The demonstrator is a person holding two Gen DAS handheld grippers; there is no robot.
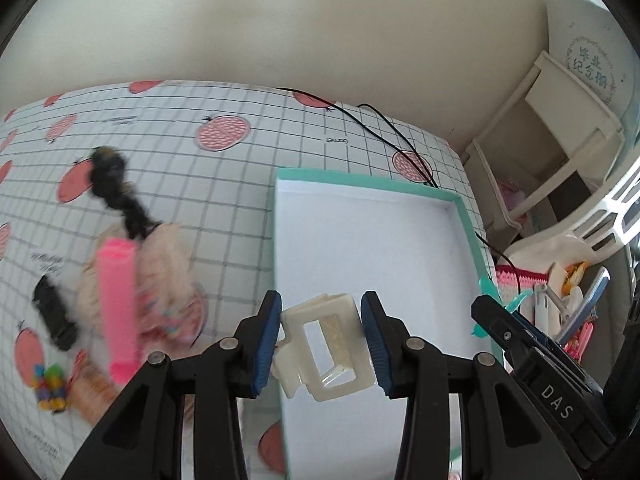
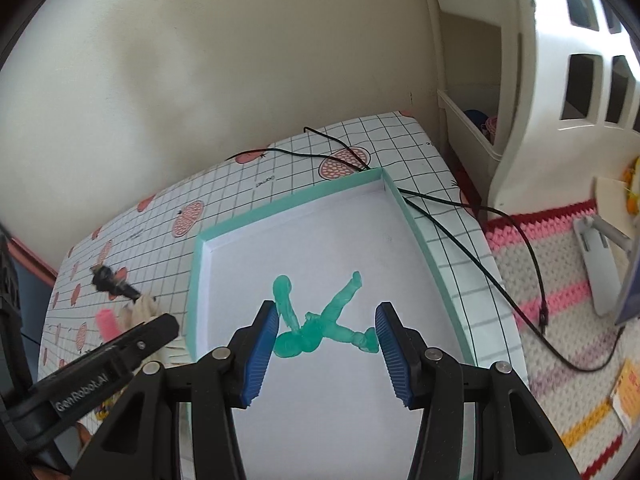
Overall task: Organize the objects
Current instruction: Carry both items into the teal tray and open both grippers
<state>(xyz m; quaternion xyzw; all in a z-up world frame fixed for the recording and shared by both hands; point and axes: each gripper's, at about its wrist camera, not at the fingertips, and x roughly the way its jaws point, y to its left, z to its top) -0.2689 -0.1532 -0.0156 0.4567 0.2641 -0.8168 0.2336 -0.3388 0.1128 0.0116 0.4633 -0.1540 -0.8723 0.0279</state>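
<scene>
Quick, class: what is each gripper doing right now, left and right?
Left gripper: shut on the cream hair claw clip, held over the teal-rimmed box.
Right gripper: shut on the green figurine, over the same box.

Right gripper (image 1: 556,400) reads "DAS"; left (image 2: 86,394), seemingly "GenRobot.AI".

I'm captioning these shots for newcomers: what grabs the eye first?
The cream hair claw between the left gripper jaws, over the teal-rimmed box. Next, the green figurine spanning the right gripper jaws above the same box's white floor. Left of the box, a pink roller.
</scene>
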